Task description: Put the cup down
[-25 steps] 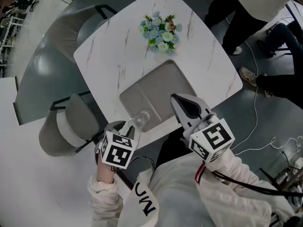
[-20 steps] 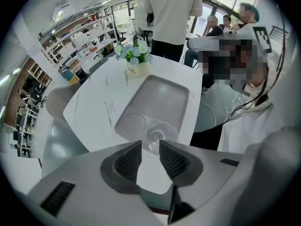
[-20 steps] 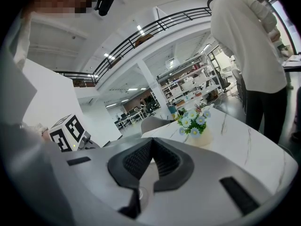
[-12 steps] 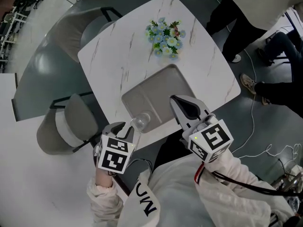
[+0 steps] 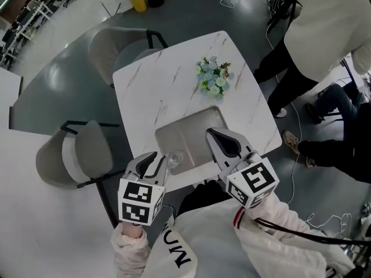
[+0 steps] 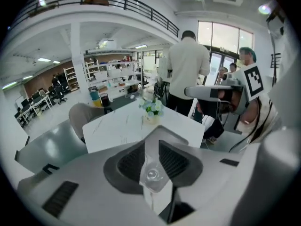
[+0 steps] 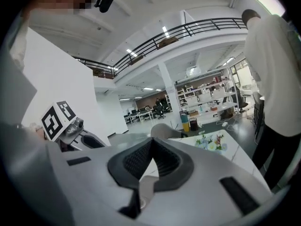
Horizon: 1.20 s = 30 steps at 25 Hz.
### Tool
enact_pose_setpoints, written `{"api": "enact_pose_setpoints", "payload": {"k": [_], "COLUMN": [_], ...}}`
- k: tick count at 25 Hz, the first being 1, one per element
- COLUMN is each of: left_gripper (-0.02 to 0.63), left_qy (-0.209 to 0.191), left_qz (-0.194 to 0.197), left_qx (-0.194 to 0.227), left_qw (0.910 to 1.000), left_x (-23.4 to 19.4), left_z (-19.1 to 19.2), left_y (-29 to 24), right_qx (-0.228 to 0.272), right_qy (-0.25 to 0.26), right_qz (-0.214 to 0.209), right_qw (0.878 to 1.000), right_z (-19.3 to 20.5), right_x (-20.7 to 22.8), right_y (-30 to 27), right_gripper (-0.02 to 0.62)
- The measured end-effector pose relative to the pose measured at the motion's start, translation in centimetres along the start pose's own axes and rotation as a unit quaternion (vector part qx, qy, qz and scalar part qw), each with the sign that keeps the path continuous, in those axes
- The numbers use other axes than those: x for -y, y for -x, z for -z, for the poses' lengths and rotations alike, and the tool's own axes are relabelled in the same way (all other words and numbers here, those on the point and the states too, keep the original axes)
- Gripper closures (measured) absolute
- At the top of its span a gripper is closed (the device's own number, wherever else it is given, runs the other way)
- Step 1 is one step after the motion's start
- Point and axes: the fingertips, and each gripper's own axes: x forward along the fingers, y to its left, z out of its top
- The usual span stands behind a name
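Note:
A small clear cup [image 5: 175, 157] hangs over the near left corner of a grey tray [image 5: 194, 129] on the white marble table [image 5: 151, 91]. My left gripper [image 5: 162, 162] is shut on it. In the left gripper view the cup [image 6: 151, 174] shows pinched between the dark pads. My right gripper [image 5: 223, 142] hovers over the tray's near right part, to the right of the cup, jaws shut with nothing between them. In the right gripper view the right gripper [image 7: 151, 149] has its pads meeting at the tips.
A bunch of blue and white flowers [image 5: 213, 78] stands on the table beyond the tray. Grey chairs sit at the left [image 5: 75, 155] and at the far side [image 5: 116, 45]. People stand at the right [image 5: 324, 33]. Cables lie on the floor [image 5: 324, 222].
The head view has pulled back, so the table looks smaller and farther. Both grippers keep their places over the tray's near edge. The cup stays in the left gripper.

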Motion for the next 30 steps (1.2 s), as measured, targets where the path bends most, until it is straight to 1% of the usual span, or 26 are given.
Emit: {"api": "enact_pose_setpoints", "payload": {"k": [3, 7, 8, 10, 14, 15, 19, 21, 24, 28, 30], "left_gripper": [0.506, 0.512, 0.538, 0.551, 0.595, 0.595, 0.595, 0.595, 0.595, 0.595, 0.595], "left_qy": [0.028, 0.057, 0.059, 0.062, 0.069, 0.071, 0.06, 0.055, 0.055, 0.059, 0.06], "left_qz": [-0.025, -0.07, -0.079, -0.092, -0.112, -0.118, -0.155, -0.17, -0.178, -0.18, -0.175], "left_qx": [0.066, 0.144, 0.158, 0.181, 0.221, 0.23, 0.261, 0.267, 0.271, 0.275, 0.278], "left_qw": [0.9971, 0.9855, 0.9825, 0.9773, 0.9664, 0.9633, 0.9509, 0.9468, 0.9444, 0.9426, 0.9428], "left_x": [-0.3, -1.2, -1.4, -1.4, -1.2, -1.1, -1.3, -1.4, -1.7, -1.9, -1.8], "left_z": [-2.0, -4.3, -4.7, -5.3, -5.9, -6.0, -6.2, -6.3, -6.5, -6.5, -6.6], "left_y": [2.0, 4.6, 5.1, 6.1, 7.8, 8.1, 9.4, 9.9, 9.9, 9.7, 9.6], "right_qx": [0.008, 0.023, 0.026, 0.033, 0.046, 0.049, 0.059, 0.066, 0.069, 0.068, 0.067], "right_qy": [0.018, 0.035, 0.039, 0.049, 0.057, 0.057, 0.061, 0.06, 0.059, 0.055, 0.053], "right_qz": [-0.011, -0.022, -0.024, -0.028, -0.036, -0.037, -0.038, -0.032, -0.025, -0.026, -0.025], "right_qw": [1.0, 0.999, 0.999, 0.998, 0.997, 0.996, 0.996, 0.996, 0.996, 0.996, 0.996], "right_z": [-1.7, -3.7, -4.1, -5.1, -6.4, -6.6, -7.2, -7.5, -7.7, -7.3, -7.3], "right_x": [-1.6, -3.0, -3.3, -3.7, -4.6, -4.8, -5.4, -5.5, -5.4, -5.2, -5.1], "right_y": [0.5, 1.2, 1.4, 1.7, 2.3, 2.4, 2.6, 2.7, 2.6, 2.3, 2.2], "right_gripper": [0.592, 0.592, 0.592, 0.592, 0.592, 0.592, 0.592, 0.592, 0.592, 0.592, 0.592]}}
